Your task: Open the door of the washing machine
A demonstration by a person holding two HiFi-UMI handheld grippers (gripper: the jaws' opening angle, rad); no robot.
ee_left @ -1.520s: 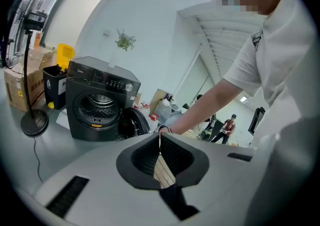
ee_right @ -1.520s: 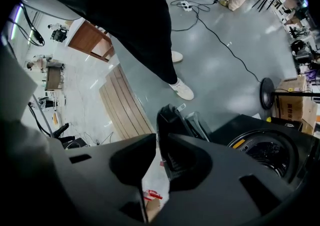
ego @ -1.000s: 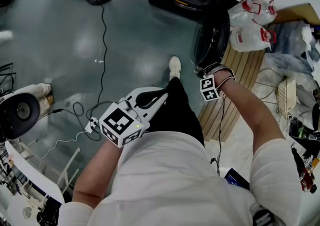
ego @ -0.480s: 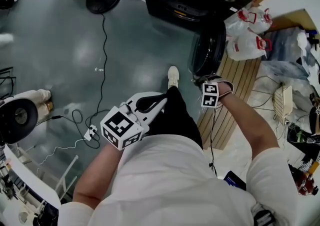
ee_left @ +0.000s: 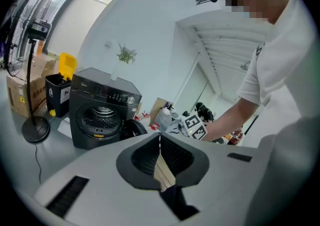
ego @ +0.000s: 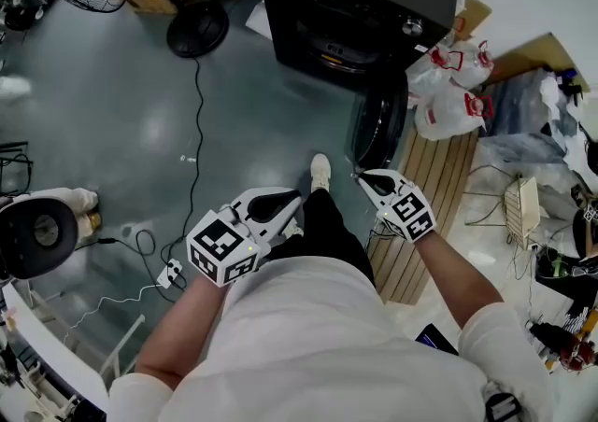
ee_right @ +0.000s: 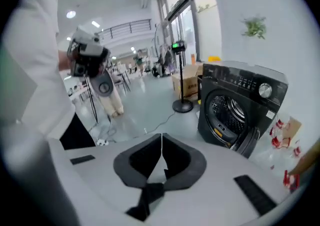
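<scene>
The dark washing machine (ego: 360, 0) stands at the top of the head view, its drum showing. Its round door (ego: 378, 121) hangs swung out to the right, edge-on to me. The right gripper view shows the same door (ee_right: 250, 142) open beside the drum (ee_right: 227, 112). My right gripper (ego: 361, 176) is lifted clear of the door, a little in front of it; its jaws are closing, tips meeting on nothing. My left gripper (ego: 297, 195) hovers over the person's dark trouser leg, shut and empty. In the left gripper view the machine (ee_left: 102, 112) lies far ahead.
A fan stand's round base (ego: 196, 28) and its cable (ego: 193, 121) lie on the grey floor left of the machine. Plastic bags (ego: 448, 84) and a slatted wooden board (ego: 439, 187) sit to the right. A power strip (ego: 170, 273) and the person's shoe (ego: 320, 171) are near.
My right gripper has come up and back from the door's edge, rolled over so that its marker cube faces up, and its jaws have drawn together. The left gripper has hardly moved.
</scene>
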